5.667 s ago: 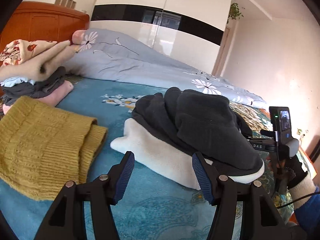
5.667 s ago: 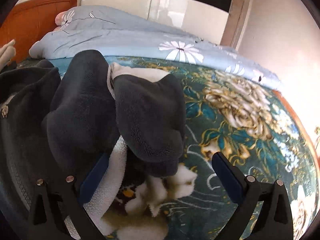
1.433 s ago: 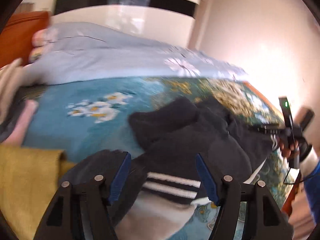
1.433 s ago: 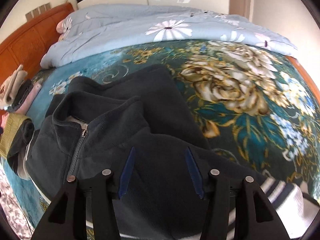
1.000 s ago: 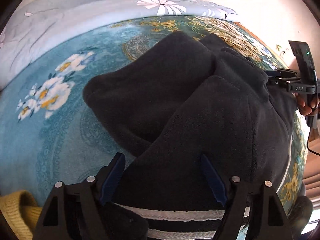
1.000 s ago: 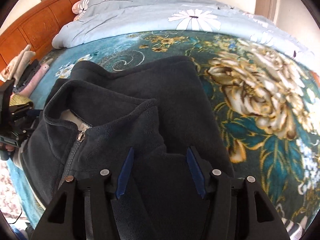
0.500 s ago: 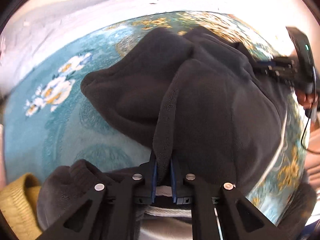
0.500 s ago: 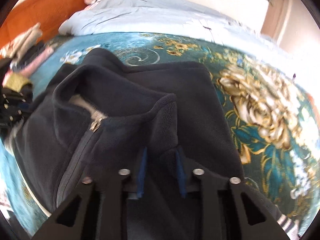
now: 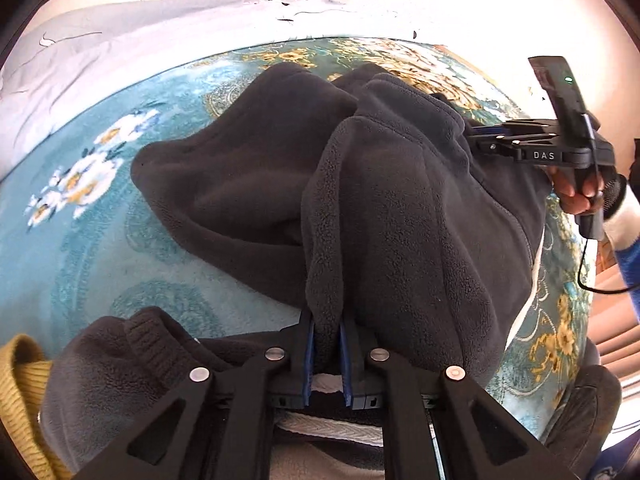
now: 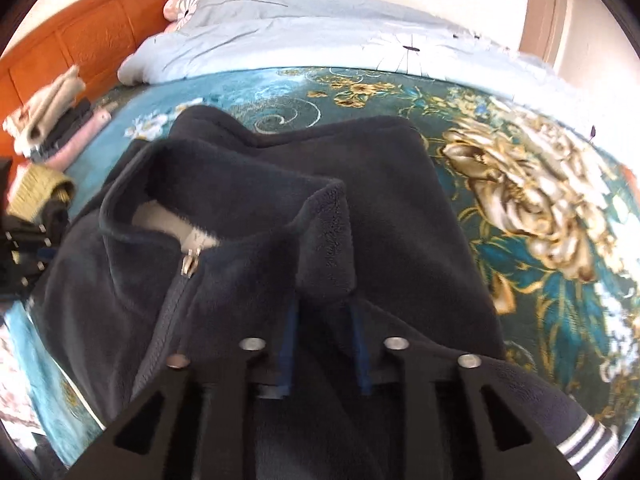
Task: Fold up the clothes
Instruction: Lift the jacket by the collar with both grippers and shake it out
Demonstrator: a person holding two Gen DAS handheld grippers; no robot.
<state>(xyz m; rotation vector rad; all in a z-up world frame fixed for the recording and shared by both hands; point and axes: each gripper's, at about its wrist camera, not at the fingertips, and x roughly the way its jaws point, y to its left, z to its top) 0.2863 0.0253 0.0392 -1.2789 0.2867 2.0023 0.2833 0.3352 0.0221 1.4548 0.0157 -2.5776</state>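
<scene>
A dark grey fleece jacket with a zip and white lining lies spread on the teal flowered bedspread. My left gripper is shut on a pinched fold of the jacket at its near edge. In the right wrist view the jacket fills the middle, collar and zip pull to the left. My right gripper is shut on a fold of the jacket near the collar. The right gripper also shows in the left wrist view, at the far side of the jacket.
A mustard knit sweater lies at the lower left. A stack of folded clothes sits by the orange headboard. A pale blue quilt covers the far side of the bed. A striped cuff lies at lower right.
Both grippers were open a second ago and have closed on folds of the jacket. The pinched fleece now stands up slightly between each pair of fingers.
</scene>
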